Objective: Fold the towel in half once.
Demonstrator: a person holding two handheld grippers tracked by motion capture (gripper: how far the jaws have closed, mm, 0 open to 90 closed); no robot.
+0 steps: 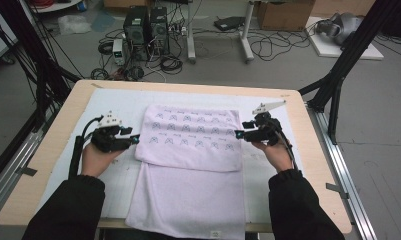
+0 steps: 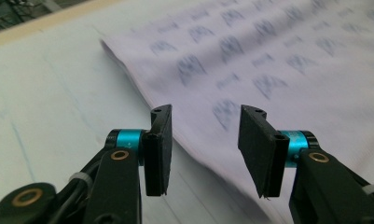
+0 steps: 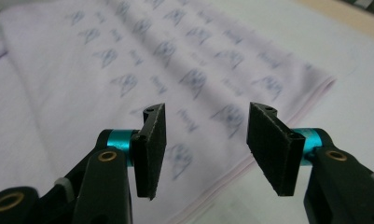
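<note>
Your left gripper (image 1: 136,139) sits just beside the left edge of the folded towel (image 1: 193,150), fingers (image 2: 157,149) released with nothing between them. Your right gripper (image 1: 239,133) sits at the towel's right edge, fingers (image 3: 149,149) likewise released. The towel lies flat mid-worktop (image 1: 63,120), its near end overhanging.

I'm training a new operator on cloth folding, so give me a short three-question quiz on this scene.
1. True or false: the left gripper is clamped on the towel.
2. Multiple choice: the patterned part of the towel lies (A) folded over the plain part, (B) rolled into a tube, (C) hanging off the table's far edge.
3. Fill in: the right gripper is beside the towel's ____ edge, seen from the high view.

Key:
1. False: its jaws stand apart with nothing between them.
2. A.
3. Right.
</note>
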